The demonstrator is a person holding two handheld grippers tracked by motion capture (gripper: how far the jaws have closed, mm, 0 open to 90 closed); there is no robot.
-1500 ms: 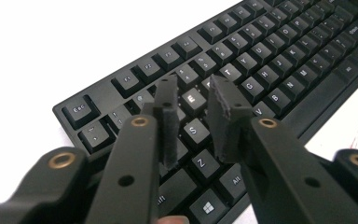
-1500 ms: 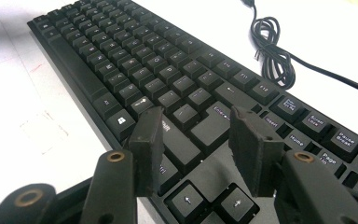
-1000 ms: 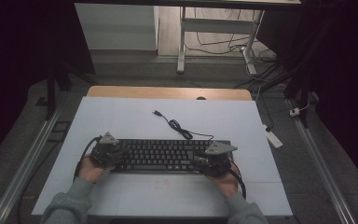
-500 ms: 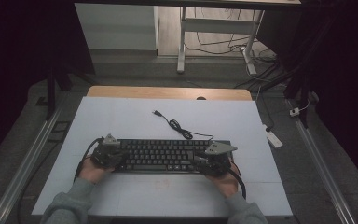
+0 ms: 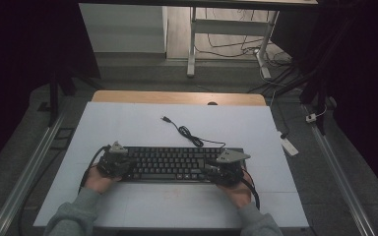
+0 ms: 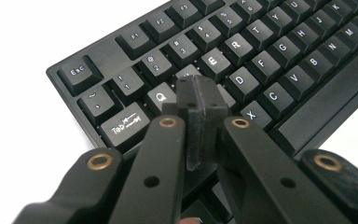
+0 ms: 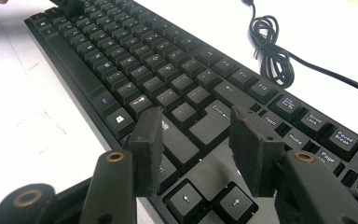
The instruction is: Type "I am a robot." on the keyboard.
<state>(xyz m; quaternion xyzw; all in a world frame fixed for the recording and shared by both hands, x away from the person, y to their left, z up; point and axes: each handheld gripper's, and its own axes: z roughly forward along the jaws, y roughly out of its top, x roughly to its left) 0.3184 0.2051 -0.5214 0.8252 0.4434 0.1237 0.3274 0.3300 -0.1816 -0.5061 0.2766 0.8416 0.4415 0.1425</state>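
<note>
A black keyboard (image 5: 177,163) lies across the near half of the white table (image 5: 128,128). My left gripper (image 5: 114,163) rests over its left end. In the left gripper view its jaws are pressed together with nothing between them, and the left gripper (image 6: 196,95) tips sit over the keys near Q and W of the keyboard (image 6: 261,51). My right gripper (image 5: 221,172) is over the keyboard's right end. In the right gripper view the right gripper (image 7: 196,128) stands open above the keyboard (image 7: 135,60), near the Enter and Shift keys, with nothing held.
The keyboard's black cable (image 5: 187,133) coils on the table behind it, its plug lying free toward the far side; it also shows as the cable (image 7: 270,51) in the right gripper view. A white power strip (image 5: 289,145) lies off the table's right edge.
</note>
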